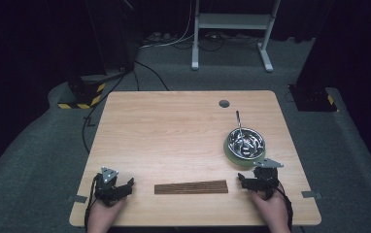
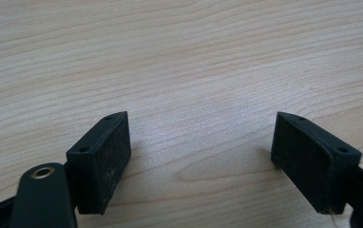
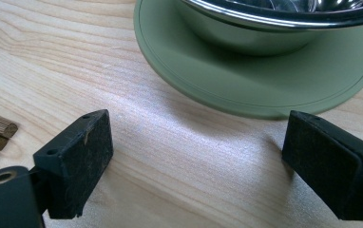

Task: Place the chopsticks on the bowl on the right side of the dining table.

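No text, label, brand, number or sign can be read anywhere.

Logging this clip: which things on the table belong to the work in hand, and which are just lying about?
Likely in the job, being nearest the right gripper:
steel bowl
utensil standing in it
green mat under it

Lying about, though this is less sure:
ridged wooden mat
left gripper, open over bare table

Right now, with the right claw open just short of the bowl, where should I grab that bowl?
Take the steel bowl by its near rim, coming from the person's side with the right claw, one jaw inside and one outside. The wall flares above the green plate, so the thin rim is likely the surest hold.
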### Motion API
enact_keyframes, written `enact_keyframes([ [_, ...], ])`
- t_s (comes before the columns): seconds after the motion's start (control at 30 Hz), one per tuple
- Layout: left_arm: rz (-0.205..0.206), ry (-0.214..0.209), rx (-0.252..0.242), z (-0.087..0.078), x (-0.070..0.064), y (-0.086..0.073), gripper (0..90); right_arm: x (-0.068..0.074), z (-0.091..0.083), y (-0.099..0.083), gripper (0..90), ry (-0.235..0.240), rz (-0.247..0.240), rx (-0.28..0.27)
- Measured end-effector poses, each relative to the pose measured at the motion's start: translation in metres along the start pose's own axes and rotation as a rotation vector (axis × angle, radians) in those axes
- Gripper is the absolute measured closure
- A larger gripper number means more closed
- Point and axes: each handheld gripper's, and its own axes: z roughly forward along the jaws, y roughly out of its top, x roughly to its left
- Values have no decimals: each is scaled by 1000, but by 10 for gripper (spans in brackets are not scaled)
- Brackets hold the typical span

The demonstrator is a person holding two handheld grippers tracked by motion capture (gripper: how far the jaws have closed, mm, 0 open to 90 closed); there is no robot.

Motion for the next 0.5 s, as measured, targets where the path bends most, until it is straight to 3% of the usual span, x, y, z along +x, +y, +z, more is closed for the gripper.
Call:
enact_keyframes([
  [0.2,11,-3,9,-1,0,0,207,1,0,0,91,-1,4,1],
  [0.23,-16,-4,-5,0,-1,0,207,1,0,0,91,-1,5,2],
  [0.33,7,-8,4,-2,-1,-1,207,1,0,0,91,-1,6,2],
  [0.5,-12,-15,-5,-1,-2,-2,207,1,0,0,91,-2,7,2],
])
